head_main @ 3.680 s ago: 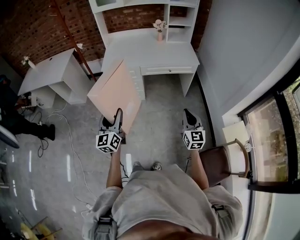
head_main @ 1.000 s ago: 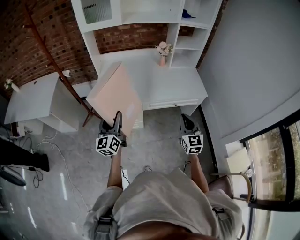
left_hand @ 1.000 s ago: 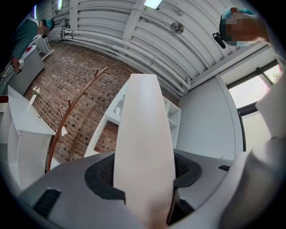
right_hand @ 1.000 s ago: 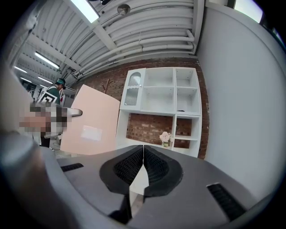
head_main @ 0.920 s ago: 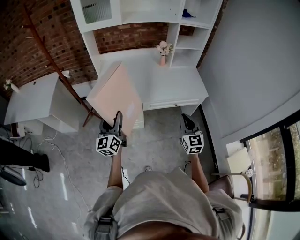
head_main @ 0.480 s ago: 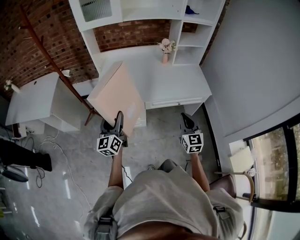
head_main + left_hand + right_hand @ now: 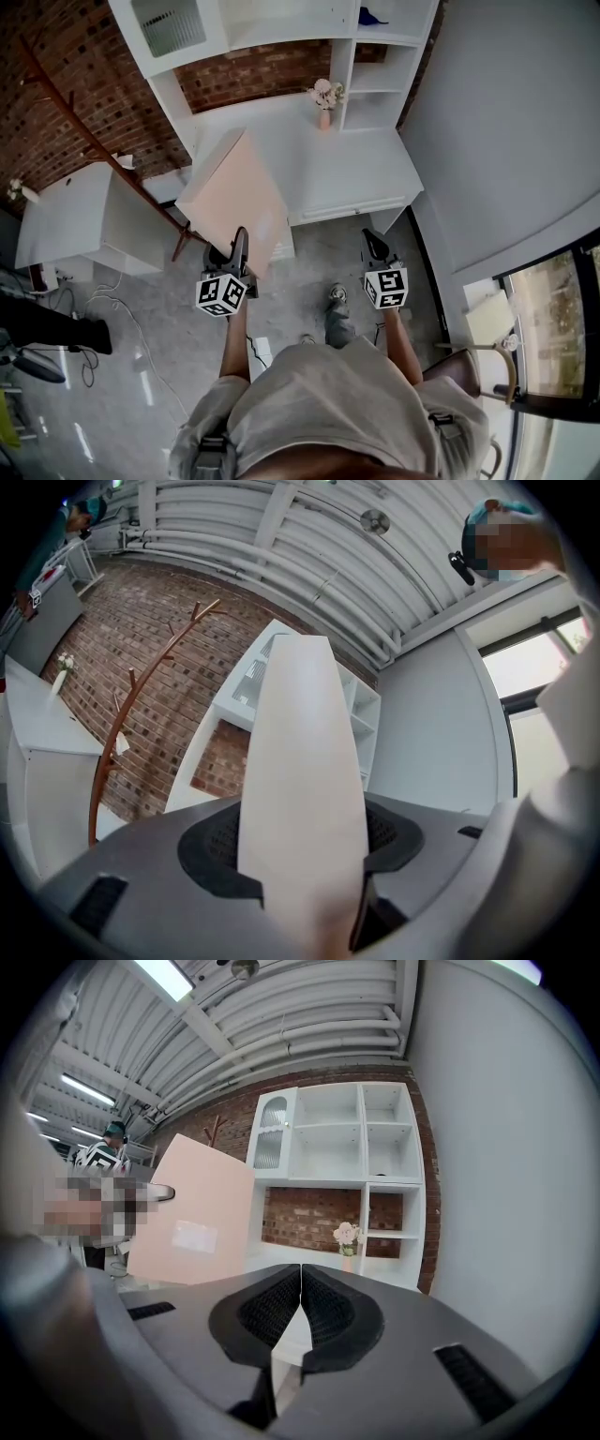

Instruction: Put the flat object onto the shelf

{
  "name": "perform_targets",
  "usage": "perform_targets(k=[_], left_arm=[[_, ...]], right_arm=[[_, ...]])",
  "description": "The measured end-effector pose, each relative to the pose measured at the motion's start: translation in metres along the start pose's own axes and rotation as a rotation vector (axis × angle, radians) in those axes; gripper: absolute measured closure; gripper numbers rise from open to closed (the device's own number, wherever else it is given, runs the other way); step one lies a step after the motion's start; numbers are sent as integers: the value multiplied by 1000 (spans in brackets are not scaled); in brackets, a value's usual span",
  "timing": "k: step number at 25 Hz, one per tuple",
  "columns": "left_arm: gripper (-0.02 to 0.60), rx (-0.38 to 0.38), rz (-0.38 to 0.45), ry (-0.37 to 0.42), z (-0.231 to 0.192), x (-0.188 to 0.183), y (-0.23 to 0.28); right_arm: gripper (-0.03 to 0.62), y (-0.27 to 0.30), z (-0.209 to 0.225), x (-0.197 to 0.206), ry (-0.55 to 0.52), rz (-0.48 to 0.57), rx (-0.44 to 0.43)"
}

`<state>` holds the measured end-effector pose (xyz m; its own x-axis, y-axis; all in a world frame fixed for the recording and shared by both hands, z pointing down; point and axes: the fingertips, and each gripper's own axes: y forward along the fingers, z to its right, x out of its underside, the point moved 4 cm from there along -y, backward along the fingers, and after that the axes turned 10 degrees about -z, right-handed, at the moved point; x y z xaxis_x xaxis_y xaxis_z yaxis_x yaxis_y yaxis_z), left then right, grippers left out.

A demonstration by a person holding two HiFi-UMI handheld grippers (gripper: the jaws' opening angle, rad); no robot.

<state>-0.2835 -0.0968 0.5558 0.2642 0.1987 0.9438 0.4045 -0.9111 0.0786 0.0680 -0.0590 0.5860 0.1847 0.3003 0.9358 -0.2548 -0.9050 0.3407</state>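
A flat pale-pink board stands on edge, clamped at its lower corner by my left gripper. In the left gripper view the board rises edge-on between the dark pads and fills the middle. My right gripper is shut with nothing in it; its pads meet in the right gripper view, where the board shows at the left. The white shelf unit stands above the white desk straight ahead, seen also as open compartments.
A small vase of flowers sits on the desk by the shelf. A wooden coat rack leans at the left beside a low white cabinet. A grey wall closes the right side; a chair is behind me.
The desk and shelf have drawn closer and shifted in the head view as the person steps forward; a shoe now shows on the floor. Both grippers keep their grip and pose.
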Motion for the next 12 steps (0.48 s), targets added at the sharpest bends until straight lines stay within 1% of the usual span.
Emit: perform_targets(k=[5, 12], left_arm=[[304, 6, 3, 14, 6, -4, 34], [304, -13, 22, 21, 10, -18, 92]], right_arm=[[565, 27, 23, -5, 8, 5, -11], [565, 76, 63, -23, 7, 20, -35]])
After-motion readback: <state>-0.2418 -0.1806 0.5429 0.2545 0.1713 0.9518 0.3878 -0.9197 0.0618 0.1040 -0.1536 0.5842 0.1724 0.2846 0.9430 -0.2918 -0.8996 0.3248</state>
